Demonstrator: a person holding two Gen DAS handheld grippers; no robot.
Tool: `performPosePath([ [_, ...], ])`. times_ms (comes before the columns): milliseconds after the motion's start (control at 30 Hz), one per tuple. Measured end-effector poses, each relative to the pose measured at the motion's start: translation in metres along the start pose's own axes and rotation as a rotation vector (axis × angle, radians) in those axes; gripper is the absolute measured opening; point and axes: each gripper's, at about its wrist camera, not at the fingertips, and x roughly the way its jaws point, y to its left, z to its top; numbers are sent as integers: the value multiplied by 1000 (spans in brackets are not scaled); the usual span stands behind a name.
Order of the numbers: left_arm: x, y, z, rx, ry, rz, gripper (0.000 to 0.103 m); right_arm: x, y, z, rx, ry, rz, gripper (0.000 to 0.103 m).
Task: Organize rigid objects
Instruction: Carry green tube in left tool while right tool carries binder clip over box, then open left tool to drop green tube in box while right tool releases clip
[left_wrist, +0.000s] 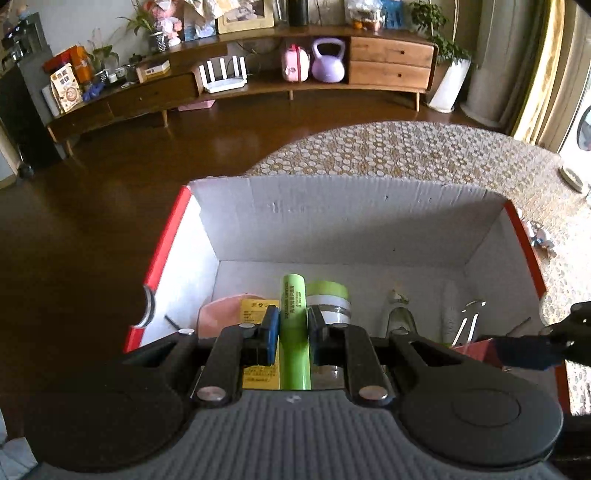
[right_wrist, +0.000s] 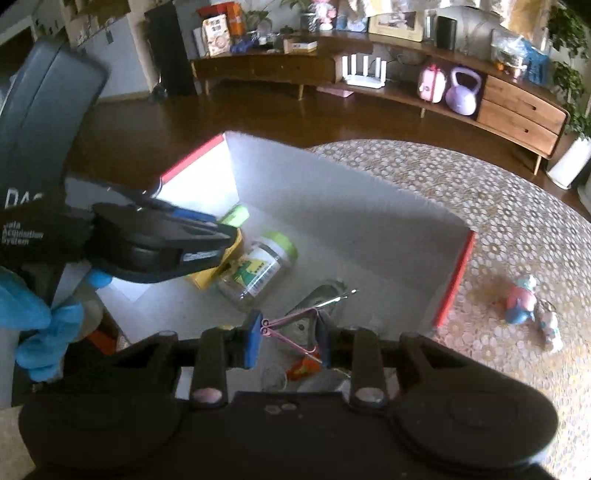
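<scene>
Two grippers hang over the box (left_wrist: 351, 206), each loaded. The left gripper (left_wrist: 291, 332) is clamped on a green tube (left_wrist: 293, 325) above the jar (right_wrist: 255, 271) and yellow packet (left_wrist: 255, 310). The right gripper (right_wrist: 288, 339) pinches a pink wire clip (right_wrist: 291, 334) — possibly tongs, it's blurred — over the box floor. Placing step: next, lower and release both into free floor space.

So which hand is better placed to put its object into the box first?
Probably left. The left gripper holds the green tube already low over the box floor, above a jar. The right gripper holds a pink clip nearer the rim.
</scene>
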Motion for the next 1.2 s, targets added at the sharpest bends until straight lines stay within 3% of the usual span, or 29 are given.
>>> performPosePath([
  [333,22,-6,1,4,76,2,17,22,5,-6,-10,57,-7,30],
  [800,17,-6,-2,-19,87,5,17,12,2,-12,37,83,21,31],
  [1200,-8,-4,-10,-55,65,-22,17,-16,-2,-15,65,42,42,32],
])
